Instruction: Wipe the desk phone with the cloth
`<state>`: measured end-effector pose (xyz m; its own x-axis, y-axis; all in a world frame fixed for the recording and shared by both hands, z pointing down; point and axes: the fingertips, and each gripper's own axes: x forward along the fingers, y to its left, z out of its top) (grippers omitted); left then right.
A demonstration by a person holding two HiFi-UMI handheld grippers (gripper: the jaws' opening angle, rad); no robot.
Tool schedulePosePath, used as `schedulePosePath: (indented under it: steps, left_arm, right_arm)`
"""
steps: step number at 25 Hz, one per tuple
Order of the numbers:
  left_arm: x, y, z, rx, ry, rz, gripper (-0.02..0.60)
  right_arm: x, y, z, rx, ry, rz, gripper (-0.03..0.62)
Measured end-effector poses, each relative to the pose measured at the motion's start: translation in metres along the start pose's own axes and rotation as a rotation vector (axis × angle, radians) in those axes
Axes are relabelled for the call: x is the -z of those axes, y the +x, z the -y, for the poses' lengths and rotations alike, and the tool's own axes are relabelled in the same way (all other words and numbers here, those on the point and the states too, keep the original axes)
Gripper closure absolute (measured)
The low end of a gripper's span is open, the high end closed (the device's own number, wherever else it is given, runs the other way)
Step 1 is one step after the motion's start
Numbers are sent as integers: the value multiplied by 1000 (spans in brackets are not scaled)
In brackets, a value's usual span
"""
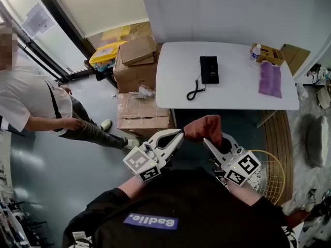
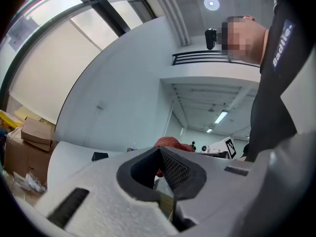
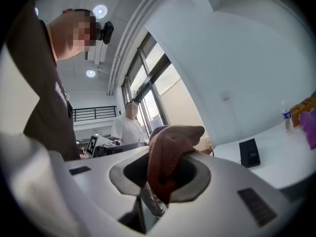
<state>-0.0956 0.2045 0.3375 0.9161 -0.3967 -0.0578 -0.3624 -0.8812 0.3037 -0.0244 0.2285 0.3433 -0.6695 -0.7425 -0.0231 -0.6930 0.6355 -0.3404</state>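
Observation:
The black desk phone (image 1: 209, 69) lies on the white table (image 1: 238, 94) with its coiled cord (image 1: 195, 90) trailing toward the near edge. It also shows small in the right gripper view as the phone (image 3: 249, 152). Both grippers hover close to my body, short of the table. My right gripper (image 1: 207, 140) is shut on a reddish-brown cloth (image 1: 204, 127), which bunches up out of the jaws as the cloth (image 3: 170, 149). My left gripper (image 1: 179, 134) is shut, its tips right beside the cloth's left edge; whether they touch it is unclear.
A purple cloth (image 1: 270, 79), a wooden box (image 1: 268, 53) and a small bottle (image 1: 256, 50) sit at the table's right end. Cardboard boxes (image 1: 135, 71) are stacked left of the table. A person in a white shirt (image 1: 36, 105) stands at the left. A wire basket (image 1: 271, 174) is at my right.

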Motion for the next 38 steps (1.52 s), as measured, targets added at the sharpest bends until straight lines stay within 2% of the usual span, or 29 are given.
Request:
schedulePosePath:
  steps: [12, 19, 24, 28, 38]
  left_arm:
    - [20, 28, 22, -90, 7, 3, 575]
    - [25, 35, 12, -118, 15, -11, 575]
    - [21, 44, -16, -102, 9, -2, 575]
    - [10, 62, -48, -58, 5, 3, 575]
    - [-33, 86, -149, 38, 6, 6, 575]
  right_arm:
    - [8, -35, 36, -62, 47, -31, 500]
    - [14, -32, 56, -63, 73, -35, 500]
    - [14, -12, 69, -43, 68, -40, 500]
    - [10, 14, 89, -7, 66, -54, 500]
    - [-21, 117, 125, 47, 23, -54, 500]
